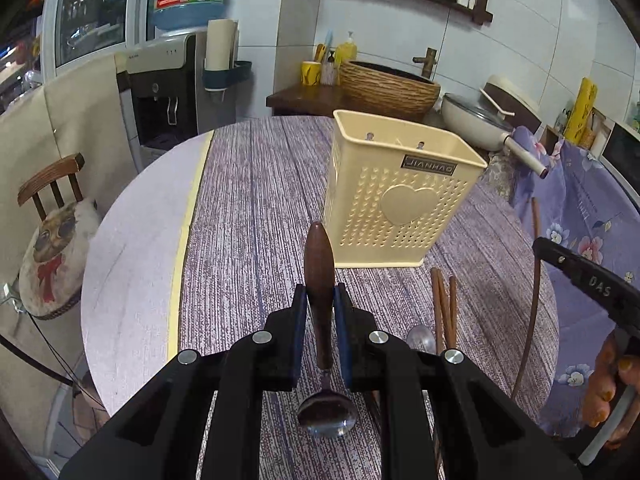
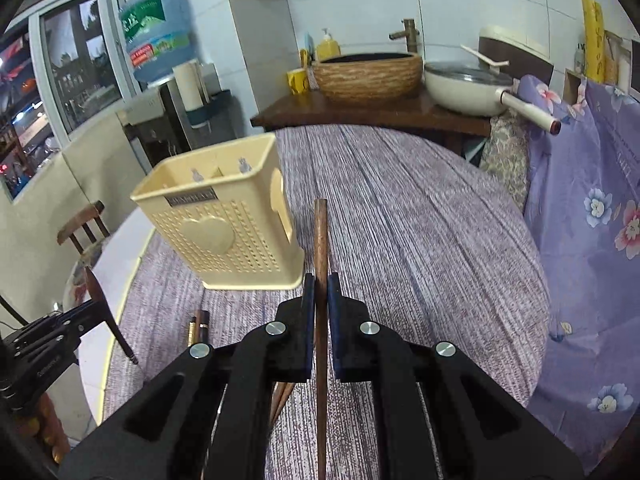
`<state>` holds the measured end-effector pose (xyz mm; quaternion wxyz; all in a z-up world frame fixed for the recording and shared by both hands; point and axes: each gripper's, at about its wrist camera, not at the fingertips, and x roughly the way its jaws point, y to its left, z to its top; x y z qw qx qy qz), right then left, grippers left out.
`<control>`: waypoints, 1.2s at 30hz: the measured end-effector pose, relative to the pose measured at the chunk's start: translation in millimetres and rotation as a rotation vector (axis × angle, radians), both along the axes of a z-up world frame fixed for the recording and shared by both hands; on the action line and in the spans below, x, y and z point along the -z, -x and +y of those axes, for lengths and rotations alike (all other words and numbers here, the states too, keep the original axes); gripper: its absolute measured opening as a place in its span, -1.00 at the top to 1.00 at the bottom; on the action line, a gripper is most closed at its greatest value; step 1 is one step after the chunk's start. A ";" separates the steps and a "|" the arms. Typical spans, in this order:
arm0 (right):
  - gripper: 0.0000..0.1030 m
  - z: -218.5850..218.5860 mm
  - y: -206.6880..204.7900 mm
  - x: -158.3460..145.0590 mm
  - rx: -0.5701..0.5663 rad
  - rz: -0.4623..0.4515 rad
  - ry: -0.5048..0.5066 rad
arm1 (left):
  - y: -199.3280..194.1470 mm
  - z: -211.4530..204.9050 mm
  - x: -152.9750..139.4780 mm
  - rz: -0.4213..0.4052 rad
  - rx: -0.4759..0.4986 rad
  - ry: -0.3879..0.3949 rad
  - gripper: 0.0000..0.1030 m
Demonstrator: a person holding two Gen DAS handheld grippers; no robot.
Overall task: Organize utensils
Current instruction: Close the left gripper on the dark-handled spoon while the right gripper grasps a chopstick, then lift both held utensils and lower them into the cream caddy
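My left gripper [image 1: 320,294] is shut on a spoon with a dark wooden handle [image 1: 319,264]; its metal bowl [image 1: 327,419] hangs toward me above the table. A cream perforated utensil holder [image 1: 396,196] with a heart stands upright just beyond, slightly right. My right gripper [image 2: 319,285] is shut on a brown wooden chopstick [image 2: 320,236], held above the table to the right of the holder [image 2: 224,220]. More chopsticks [image 1: 444,312] and a second spoon [image 1: 421,340] lie on the table. The left gripper [image 2: 86,312] with its spoon shows at the left of the right wrist view.
The round table [image 1: 256,208] has a purple striped cloth and a bare pale edge at left. A wooden chair [image 1: 52,240] stands left. Behind are a water dispenser [image 1: 164,92], a woven basin [image 1: 388,84] and a lidded pan [image 1: 476,120]. Floral fabric [image 2: 592,216] drapes at right.
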<state>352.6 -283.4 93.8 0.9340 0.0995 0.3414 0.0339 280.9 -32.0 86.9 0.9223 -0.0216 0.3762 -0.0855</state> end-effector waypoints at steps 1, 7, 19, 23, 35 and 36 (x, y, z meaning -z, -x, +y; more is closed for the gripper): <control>0.86 -1.3 4.0 -5.9 -0.008 -0.013 -0.001 | 1.3 1.2 -2.2 -0.007 -0.001 0.001 0.72; 0.86 -8.6 26.9 -33.0 -0.045 -0.064 -0.003 | 8.0 10.6 -10.2 -0.045 -0.014 -0.003 0.72; 0.86 -14.7 45.8 -52.8 -0.086 -0.087 -0.030 | 15.1 16.5 -16.4 -0.073 -0.022 -0.001 0.72; 0.86 -14.7 47.6 -55.5 -0.091 -0.092 -0.027 | 15.4 18.6 -18.8 -0.078 -0.023 0.004 0.72; 0.86 -4.6 37.2 -108.3 -0.120 -0.182 -0.040 | 4.9 16.0 -71.3 -0.146 0.017 0.054 0.72; 0.86 -3.0 34.5 -117.0 -0.115 -0.202 -0.041 | 0.8 13.8 -84.2 -0.160 0.025 0.066 0.72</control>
